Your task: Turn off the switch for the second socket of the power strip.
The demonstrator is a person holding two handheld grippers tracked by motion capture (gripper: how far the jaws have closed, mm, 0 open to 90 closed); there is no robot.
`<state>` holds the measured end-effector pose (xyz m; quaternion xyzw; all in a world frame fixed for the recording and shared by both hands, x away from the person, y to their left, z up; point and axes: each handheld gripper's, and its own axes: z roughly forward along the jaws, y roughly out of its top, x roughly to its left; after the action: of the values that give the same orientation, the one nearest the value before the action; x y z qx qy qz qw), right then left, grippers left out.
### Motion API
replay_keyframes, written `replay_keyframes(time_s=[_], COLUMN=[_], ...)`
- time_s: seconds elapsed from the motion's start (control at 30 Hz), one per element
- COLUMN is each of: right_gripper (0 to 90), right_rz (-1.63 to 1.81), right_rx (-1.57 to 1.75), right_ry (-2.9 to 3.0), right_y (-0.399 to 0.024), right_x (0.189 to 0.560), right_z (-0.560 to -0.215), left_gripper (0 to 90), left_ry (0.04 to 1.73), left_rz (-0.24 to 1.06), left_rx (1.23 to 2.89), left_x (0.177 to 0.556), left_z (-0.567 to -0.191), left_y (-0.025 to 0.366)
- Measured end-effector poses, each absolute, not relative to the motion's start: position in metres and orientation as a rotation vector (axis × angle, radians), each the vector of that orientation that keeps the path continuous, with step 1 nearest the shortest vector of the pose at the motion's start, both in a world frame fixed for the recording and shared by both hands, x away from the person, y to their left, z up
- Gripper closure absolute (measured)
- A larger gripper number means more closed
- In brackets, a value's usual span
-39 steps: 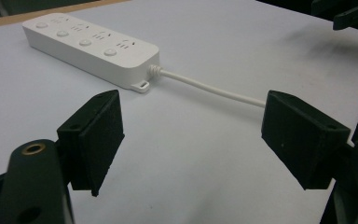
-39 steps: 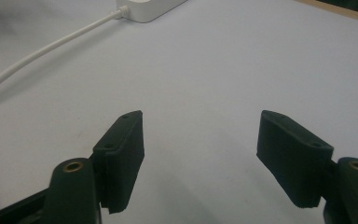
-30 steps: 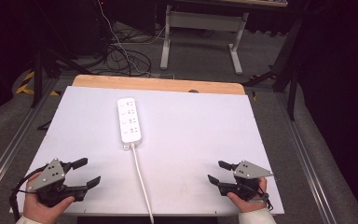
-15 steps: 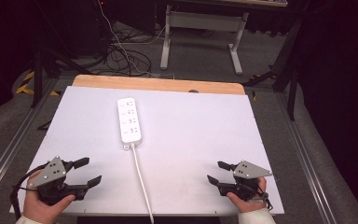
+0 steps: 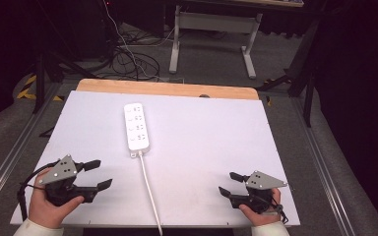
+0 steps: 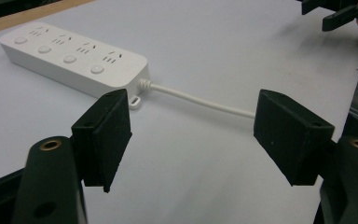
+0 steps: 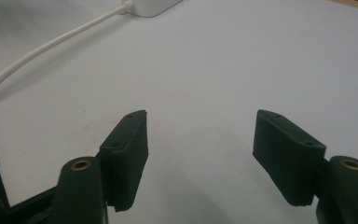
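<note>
So the white power strip [image 5: 136, 127] is lying flat on the white table [image 5: 216, 132], toward the far side and a bit left of the middle, with its cord [image 5: 147, 189] running straight back to the near edge. The left gripper [image 5: 98, 174] is near the strip's cord end, off to the left and well short of it. Its jaws are wide apart and have just been closing a little, with nothing between them. The right gripper [image 5: 229, 183] sits well apart from the strip, off to the right near the front edge, jaws spread and empty too.
</note>
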<state>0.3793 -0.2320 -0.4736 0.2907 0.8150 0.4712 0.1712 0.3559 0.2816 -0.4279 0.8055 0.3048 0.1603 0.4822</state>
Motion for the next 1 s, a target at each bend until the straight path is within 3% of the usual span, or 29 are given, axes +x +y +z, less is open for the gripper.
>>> replay_keyframes(time_s=[1.0], right_gripper=[36.1], right_rz=[1.337], right_rx=[0.848], right_ry=[2.349], right_y=[-0.232], right_x=[0.375], right_z=[-0.48], left_gripper=[31.4], left_ry=[0.738], left_rz=[0.346], left_rx=[1.955], left_x=[0.426], left_z=[-0.385], left_y=[0.266])
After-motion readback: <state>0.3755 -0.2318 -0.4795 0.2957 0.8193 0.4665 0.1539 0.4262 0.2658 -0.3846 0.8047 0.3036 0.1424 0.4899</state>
